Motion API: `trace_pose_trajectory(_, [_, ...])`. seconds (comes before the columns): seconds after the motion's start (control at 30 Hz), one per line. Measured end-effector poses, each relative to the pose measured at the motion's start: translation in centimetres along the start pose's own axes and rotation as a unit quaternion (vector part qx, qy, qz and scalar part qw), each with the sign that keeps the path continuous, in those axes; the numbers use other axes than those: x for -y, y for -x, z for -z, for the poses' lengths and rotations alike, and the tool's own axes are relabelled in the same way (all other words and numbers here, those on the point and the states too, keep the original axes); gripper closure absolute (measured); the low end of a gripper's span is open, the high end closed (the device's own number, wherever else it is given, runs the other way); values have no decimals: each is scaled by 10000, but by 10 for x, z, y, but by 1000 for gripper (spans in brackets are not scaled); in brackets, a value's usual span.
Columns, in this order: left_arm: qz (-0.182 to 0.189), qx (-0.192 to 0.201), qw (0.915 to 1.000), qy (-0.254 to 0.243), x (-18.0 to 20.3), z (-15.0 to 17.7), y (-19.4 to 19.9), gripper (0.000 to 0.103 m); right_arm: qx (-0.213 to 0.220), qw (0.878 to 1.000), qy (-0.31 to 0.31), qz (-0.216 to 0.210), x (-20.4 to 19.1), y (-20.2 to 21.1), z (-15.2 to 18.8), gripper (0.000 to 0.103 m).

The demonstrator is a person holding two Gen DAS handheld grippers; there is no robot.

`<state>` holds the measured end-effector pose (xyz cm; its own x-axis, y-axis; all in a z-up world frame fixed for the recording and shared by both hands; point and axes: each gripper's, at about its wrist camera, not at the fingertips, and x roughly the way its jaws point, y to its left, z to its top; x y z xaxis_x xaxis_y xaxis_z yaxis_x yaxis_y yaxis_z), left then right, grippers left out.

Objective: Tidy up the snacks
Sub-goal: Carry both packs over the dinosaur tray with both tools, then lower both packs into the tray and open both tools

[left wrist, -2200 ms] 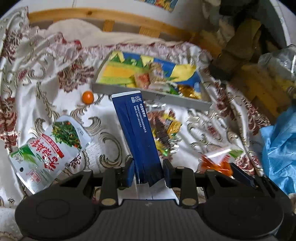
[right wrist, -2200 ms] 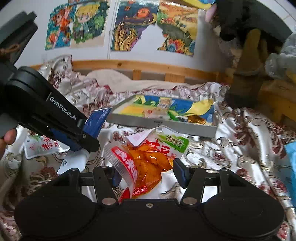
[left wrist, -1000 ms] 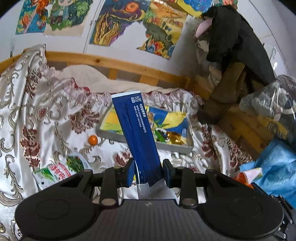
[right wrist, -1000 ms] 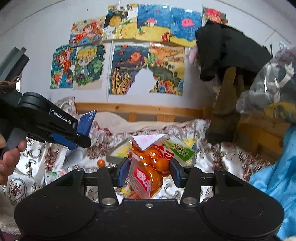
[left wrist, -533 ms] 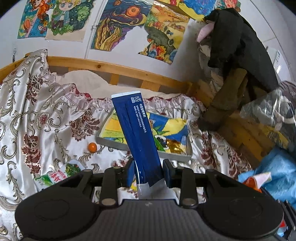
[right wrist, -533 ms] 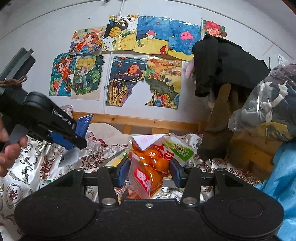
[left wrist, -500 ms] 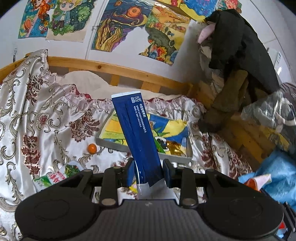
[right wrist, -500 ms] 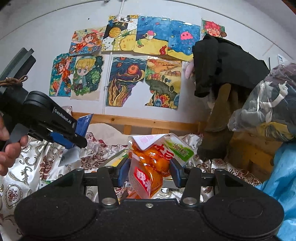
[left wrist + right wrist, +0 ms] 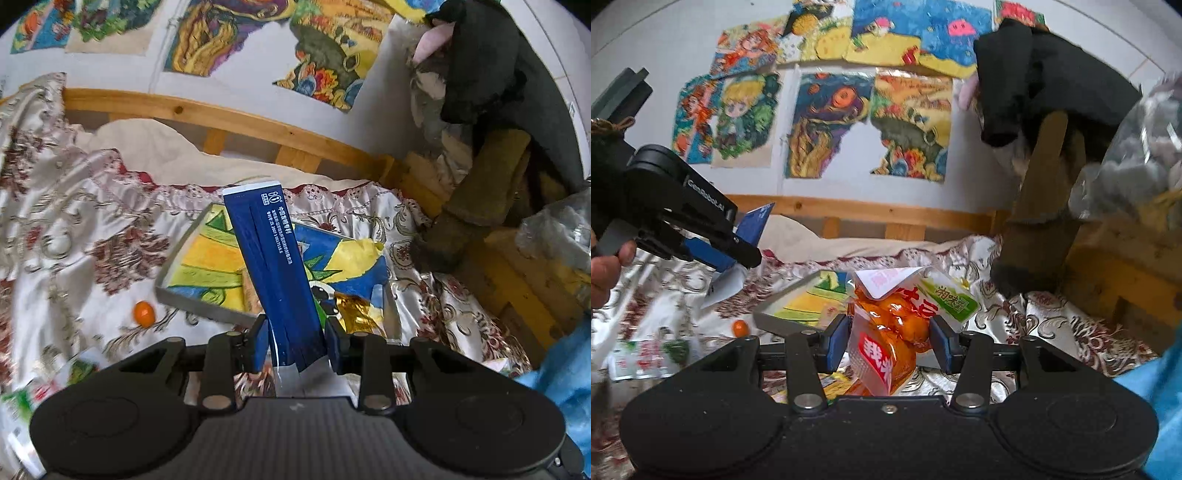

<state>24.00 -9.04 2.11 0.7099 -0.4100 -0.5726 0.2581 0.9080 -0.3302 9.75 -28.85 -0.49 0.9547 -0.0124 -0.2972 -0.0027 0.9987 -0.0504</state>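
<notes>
Both of my grippers have come closer to the tray since half a second ago, and it now fills more of the left wrist view. My left gripper [image 9: 294, 345] is clamped on the long blue packet [image 9: 275, 273], which stands up between the jaws and leans a little to the left. From the right wrist camera I see this same left gripper [image 9: 744, 254] at the left side, with the blue packet [image 9: 753, 225] sticking out above it and a hand [image 9: 604, 267] holding the handle.

My right gripper [image 9: 888, 343] is closed on the orange snack bag [image 9: 894, 332]; the blue pads press on both its sides, and the bag's green and white top corner folds over to the right.

On the bed, the tray [image 9: 207, 308] lies on the flowered bedspread [image 9: 74, 229]. It has a colourful drawing on its bottom, and a gold wrapper [image 9: 356, 314] lies inside near its right front corner. A small orange ball [image 9: 143, 313] sits on the bedspread just beside the tray's left front corner. A green and white packet [image 9: 646, 354] lies further left, blurred. Painted pictures [image 9: 827, 125] hang on the wall behind the wooden bed rail [image 9: 221, 118].
</notes>
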Motion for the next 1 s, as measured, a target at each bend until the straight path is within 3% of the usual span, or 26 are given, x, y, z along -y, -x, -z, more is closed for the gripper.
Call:
trace_pose_trajectory(0.37, [275, -186, 9994, -64, 12, -38, -120, 68, 223, 9987, 415, 193, 22, -122, -3, 54])
trace_pose_trajectory(0.77, [283, -553, 9955, -715, 37, -59, -216, 68, -242, 9992, 324, 71, 47, -206, 12, 53])
trace_pose_trajectory(1.0, [118, -873, 9902, -1081, 46, -51, -242, 68, -543, 9982, 212, 107, 47, -233, 21, 53])
